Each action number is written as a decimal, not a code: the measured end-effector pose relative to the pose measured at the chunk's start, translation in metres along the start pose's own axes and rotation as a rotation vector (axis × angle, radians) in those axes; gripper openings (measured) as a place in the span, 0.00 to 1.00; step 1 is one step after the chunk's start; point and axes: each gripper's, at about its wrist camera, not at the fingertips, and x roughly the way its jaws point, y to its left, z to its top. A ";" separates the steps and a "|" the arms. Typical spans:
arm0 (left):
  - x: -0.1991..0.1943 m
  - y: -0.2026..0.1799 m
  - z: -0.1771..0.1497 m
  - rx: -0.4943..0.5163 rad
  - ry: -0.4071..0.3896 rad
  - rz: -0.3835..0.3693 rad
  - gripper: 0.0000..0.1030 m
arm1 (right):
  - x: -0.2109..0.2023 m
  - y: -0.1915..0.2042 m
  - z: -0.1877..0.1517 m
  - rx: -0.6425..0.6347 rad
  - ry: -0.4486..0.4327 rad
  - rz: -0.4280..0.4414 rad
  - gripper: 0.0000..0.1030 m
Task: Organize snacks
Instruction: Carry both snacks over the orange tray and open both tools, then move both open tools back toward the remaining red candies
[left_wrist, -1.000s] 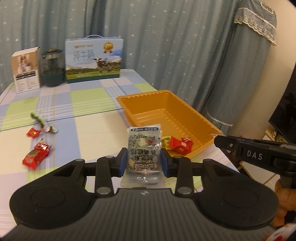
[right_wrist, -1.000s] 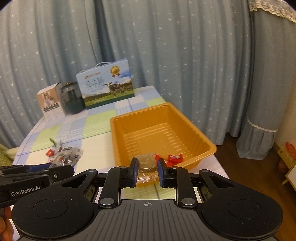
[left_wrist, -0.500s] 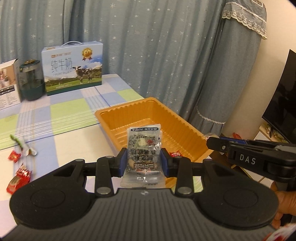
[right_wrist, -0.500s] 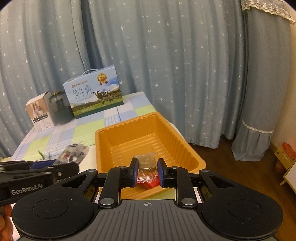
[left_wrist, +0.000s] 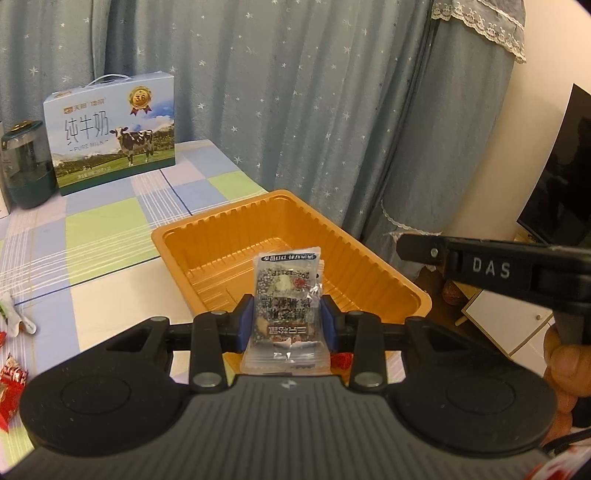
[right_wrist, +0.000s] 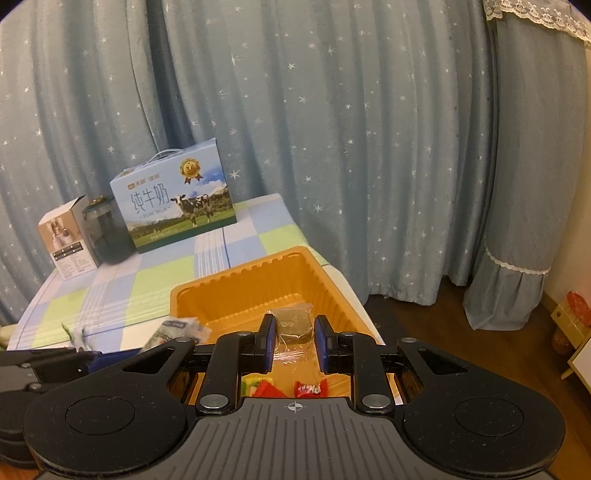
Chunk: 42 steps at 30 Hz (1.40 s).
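Our left gripper (left_wrist: 287, 325) clenches a grey snack packet (left_wrist: 286, 295), our right gripper (right_wrist: 293, 341) a clear-wrapped brown snack (right_wrist: 293, 325), both above the orange tray (left_wrist: 229, 225); we should lower them inside before letting go.

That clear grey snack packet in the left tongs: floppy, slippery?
The packet likely holds its shape: it stands upright above the left tongs without drooping. Its glossy film looks slippery, so it may slide. It is probably light, being small and thin.
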 end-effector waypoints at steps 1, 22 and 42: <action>0.003 -0.001 0.001 0.003 0.003 0.000 0.33 | 0.002 -0.001 0.001 0.003 0.001 0.000 0.22; 0.000 0.033 -0.012 -0.072 -0.003 0.068 0.54 | 0.016 -0.011 0.000 0.041 0.032 0.012 0.22; -0.055 0.065 -0.033 -0.165 -0.040 0.141 0.57 | 0.003 -0.031 0.003 0.228 0.021 0.070 0.73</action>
